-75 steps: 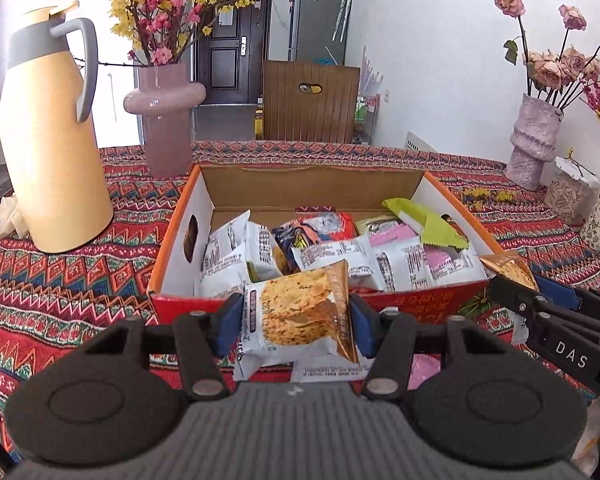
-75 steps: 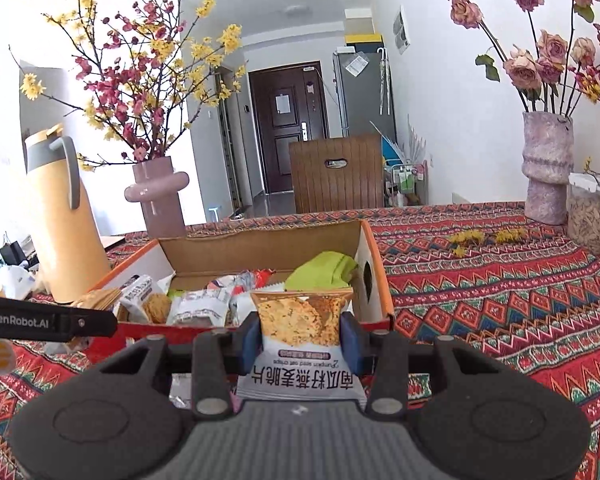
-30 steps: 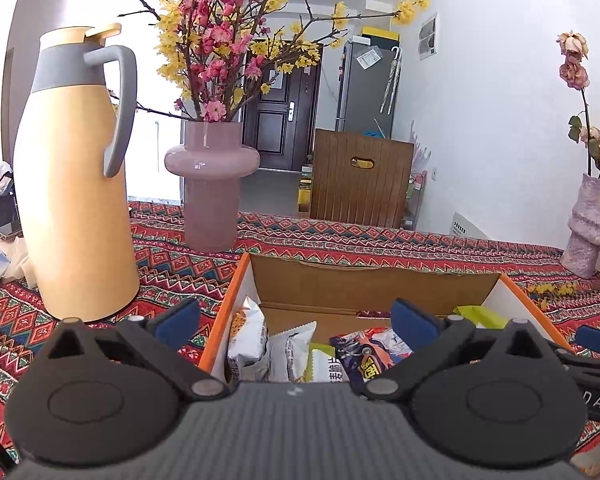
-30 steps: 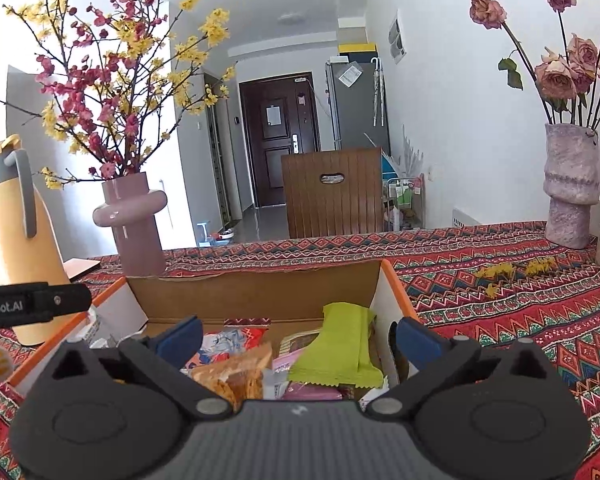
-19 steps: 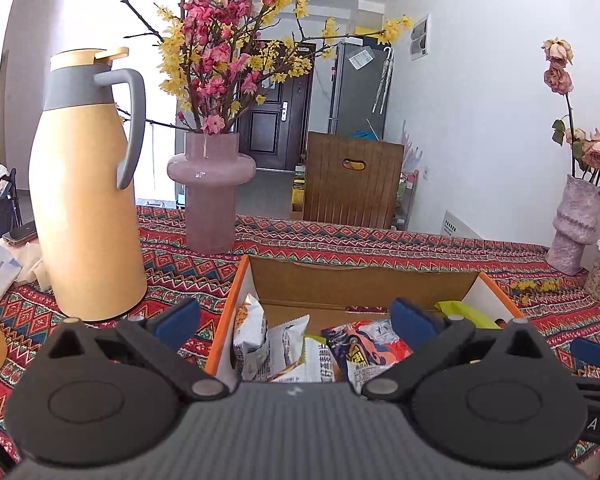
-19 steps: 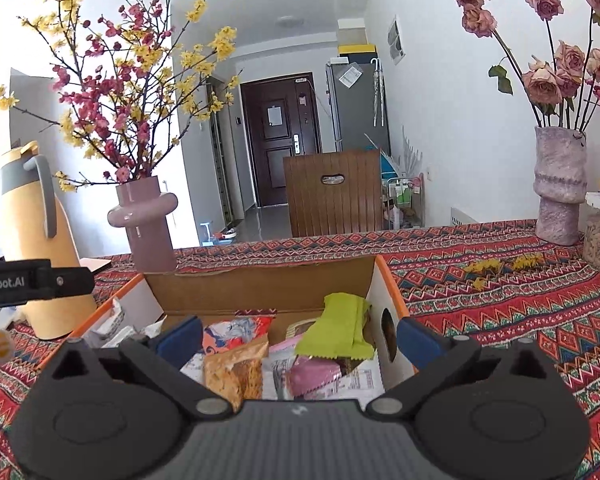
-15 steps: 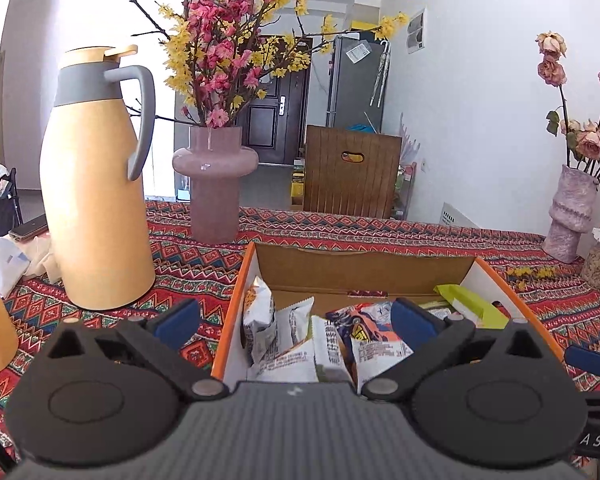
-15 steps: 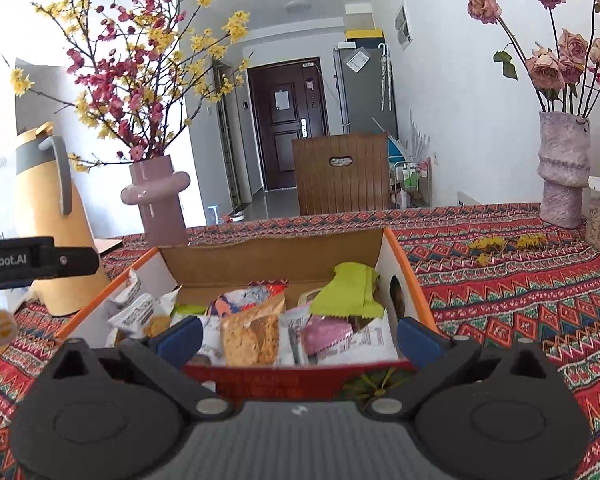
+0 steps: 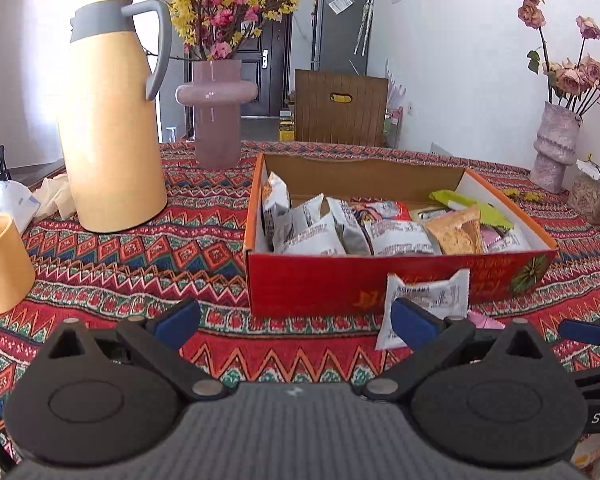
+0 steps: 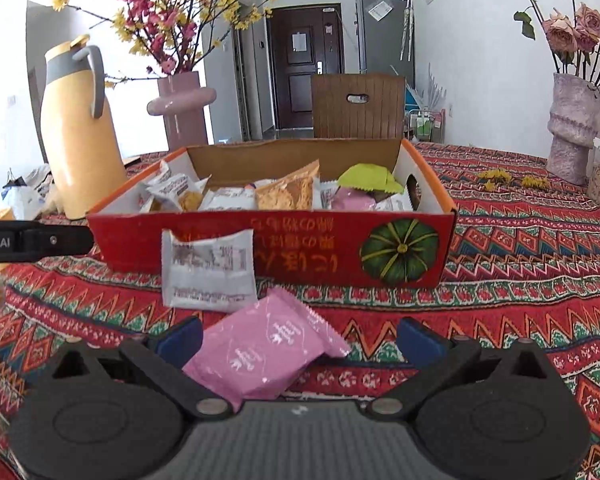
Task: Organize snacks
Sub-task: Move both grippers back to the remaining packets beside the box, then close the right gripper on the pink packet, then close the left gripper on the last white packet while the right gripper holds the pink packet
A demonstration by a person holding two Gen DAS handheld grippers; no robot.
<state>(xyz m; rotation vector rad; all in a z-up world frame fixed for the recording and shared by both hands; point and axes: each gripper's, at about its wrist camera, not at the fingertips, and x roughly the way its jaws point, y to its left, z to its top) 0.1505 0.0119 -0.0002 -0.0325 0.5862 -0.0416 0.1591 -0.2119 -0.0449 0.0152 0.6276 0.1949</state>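
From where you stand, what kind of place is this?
Most likely a home dining area: a table under a patterned cloth, flower vases, a thermos jug, and beyond them an entrance door and a fridge.

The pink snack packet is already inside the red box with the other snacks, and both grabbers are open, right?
Not quite. The pink snack packet is not in the red box; it lies on the tablecloth in front of it, as the right wrist view shows. Both the right gripper and left gripper are open.
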